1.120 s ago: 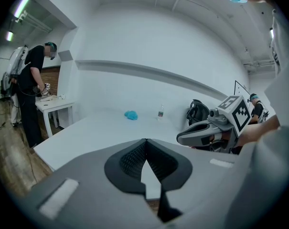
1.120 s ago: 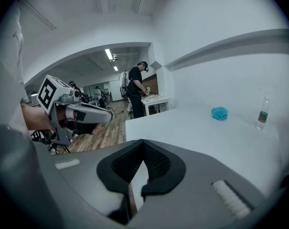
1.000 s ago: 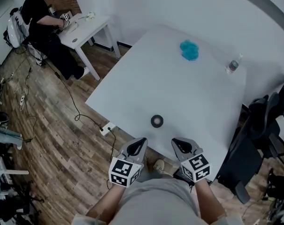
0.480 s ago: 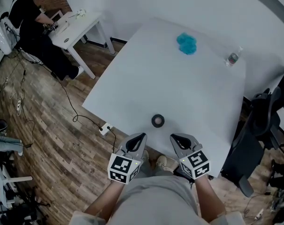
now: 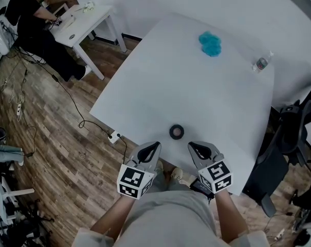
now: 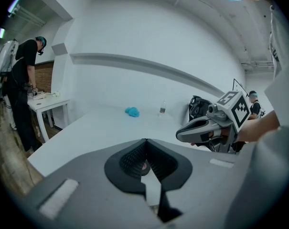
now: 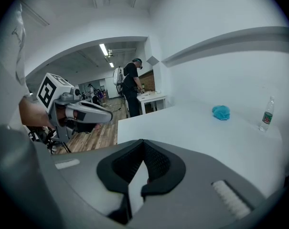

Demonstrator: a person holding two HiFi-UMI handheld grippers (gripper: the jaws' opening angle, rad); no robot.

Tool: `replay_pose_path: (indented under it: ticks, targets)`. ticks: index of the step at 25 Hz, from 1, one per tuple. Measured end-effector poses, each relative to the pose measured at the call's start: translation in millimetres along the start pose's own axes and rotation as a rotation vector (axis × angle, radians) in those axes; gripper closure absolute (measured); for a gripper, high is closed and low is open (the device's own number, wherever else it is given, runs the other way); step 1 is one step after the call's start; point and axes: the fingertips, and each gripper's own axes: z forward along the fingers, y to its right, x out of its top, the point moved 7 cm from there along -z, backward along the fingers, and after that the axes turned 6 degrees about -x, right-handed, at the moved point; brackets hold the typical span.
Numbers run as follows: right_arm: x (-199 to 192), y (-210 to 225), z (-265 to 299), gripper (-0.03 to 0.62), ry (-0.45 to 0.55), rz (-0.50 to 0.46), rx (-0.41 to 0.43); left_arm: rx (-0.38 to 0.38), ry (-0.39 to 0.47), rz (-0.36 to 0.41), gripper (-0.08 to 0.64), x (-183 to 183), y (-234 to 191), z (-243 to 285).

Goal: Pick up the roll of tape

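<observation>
The roll of tape [image 5: 177, 131], a small black ring, lies flat on the white table [image 5: 196, 91] near its front edge. My left gripper [image 5: 151, 148] hovers just short of that edge, to the left of the tape, with its jaws shut on nothing. My right gripper [image 5: 198, 148] is level with it on the tape's right, also shut and empty. In the left gripper view the jaws [image 6: 145, 140] meet at their tips, a dark bit of the tape [image 6: 144, 165] shows through the gap below, and the right gripper [image 6: 204, 128] is beside them. The right gripper view shows shut jaws [image 7: 143, 141].
A blue cloth [image 5: 210, 43] and a small water bottle [image 5: 261, 64] sit at the table's far side. A black chair [image 5: 294, 133] stands to the right. On the wooden floor lie a cable and a power strip [image 5: 113, 136]. A person [image 5: 29, 19] works at a small white table [image 5: 80, 24].
Both grippers have edged forward towards the table's front edge and the tape, still shut. The tape has not moved.
</observation>
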Motion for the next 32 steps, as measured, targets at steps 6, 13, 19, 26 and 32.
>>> replay_pose_path:
  ticks: [6, 13, 19, 26, 32]
  targets:
    - [-1, 5, 17, 0.584, -0.020, -0.008, 0.001, -0.005, -0.014, -0.003, 0.541, -4, -12, 7]
    - [-9, 7, 36, 0.584, -0.056, 0.010, -0.004, -0.038, -0.052, -0.019, 0.541, -16, -22, 19]
    - [-16, 9, 49, 0.584, -0.074, 0.036, -0.013, -0.057, -0.065, -0.024, 0.541, -19, -28, 29]
    - [-25, 18, 55, 0.584, -0.104, 0.048, -0.014, -0.071, -0.078, -0.034, 0.541, -24, -31, 42]
    - [-38, 22, 61, 0.584, -0.136, 0.040, -0.026, -0.053, -0.093, -0.024, 0.541, -32, -36, 46]
